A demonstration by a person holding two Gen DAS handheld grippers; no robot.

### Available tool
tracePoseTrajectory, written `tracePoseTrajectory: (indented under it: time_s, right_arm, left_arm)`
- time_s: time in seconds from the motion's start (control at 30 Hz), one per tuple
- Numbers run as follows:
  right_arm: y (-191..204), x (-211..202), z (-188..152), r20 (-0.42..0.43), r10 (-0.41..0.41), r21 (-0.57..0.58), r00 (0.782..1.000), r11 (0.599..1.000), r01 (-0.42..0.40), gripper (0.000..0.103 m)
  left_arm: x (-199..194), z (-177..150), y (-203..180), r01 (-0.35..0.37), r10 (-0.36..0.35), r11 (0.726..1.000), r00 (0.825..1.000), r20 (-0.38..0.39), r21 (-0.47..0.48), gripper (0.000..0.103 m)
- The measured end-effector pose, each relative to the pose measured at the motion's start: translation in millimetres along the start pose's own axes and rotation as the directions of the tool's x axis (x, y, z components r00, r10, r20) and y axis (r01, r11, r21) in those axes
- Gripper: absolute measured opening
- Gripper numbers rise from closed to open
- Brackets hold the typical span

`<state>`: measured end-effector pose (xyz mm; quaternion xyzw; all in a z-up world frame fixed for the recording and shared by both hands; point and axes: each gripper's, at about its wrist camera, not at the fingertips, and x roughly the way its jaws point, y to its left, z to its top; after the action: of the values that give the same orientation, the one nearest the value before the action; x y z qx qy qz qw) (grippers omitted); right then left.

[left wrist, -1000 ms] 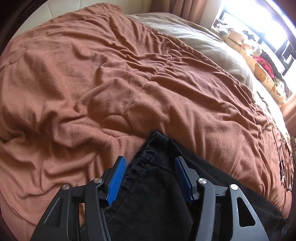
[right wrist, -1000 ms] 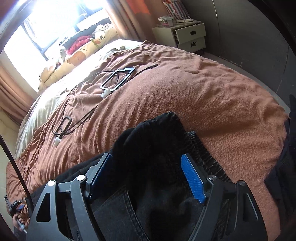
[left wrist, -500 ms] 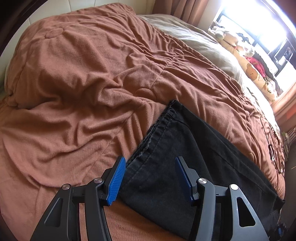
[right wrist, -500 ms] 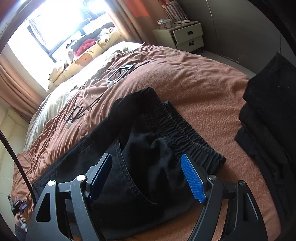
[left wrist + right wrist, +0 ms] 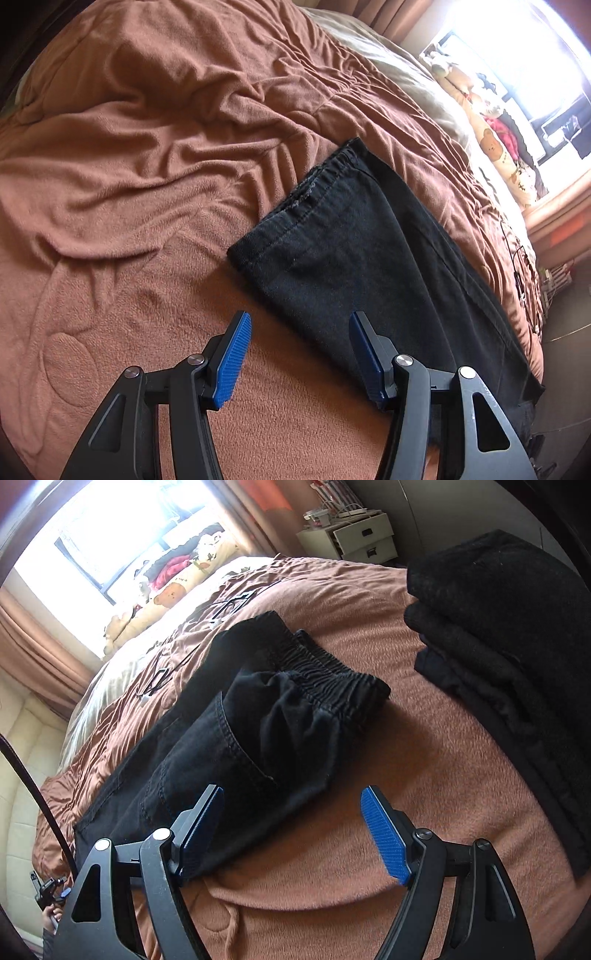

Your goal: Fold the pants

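The black pants (image 5: 373,258) run under the right finger of the left gripper (image 5: 299,354), so the lower part is hidden there. In the right wrist view, the stack of dark clothes (image 5: 517,657) is cut by the picture's edge. The window (image 5: 122,535) is overexposed. The small items on the nightstand (image 5: 354,539) are too small to tell.

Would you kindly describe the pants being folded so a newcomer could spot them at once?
On the brown blanket, black pants lie stretched out flat toward the window. Unlike the stacked dark clothes beside them, they show a gathered elastic waistband.
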<state>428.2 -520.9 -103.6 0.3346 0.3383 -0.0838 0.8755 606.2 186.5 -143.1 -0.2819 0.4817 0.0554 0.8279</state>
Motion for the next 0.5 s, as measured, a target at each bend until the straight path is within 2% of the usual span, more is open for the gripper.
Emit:
tracePoseTrajectory:
  time_s: [0.17, 0.27, 0.5]
  right_arm:
    - [-7, 1, -16, -0.017, -0.003, 0.018, 1.0, 1.0, 0.004, 0.076]
    - [-11, 7, -22, -0.028, 0.01, 0.037, 1.0, 0.999, -0.009, 0.076]
    - [-12, 32, -17, -0.046, 0.032, 0.073, 0.998, 0.997, -0.029, 0.076]
  left_arm:
    - [14, -4, 6, 0.018, -0.018, 0.999, 1.0, -0.003, -0.034, 0.057]
    - [23, -1, 10, 0.004, -0.004, 0.998, 1.0, 0.002, -0.058, 0.056]
    - [45, 8, 14, 0.007, -0.008, 0.995, 1.0, -0.005, -0.097, 0.054]
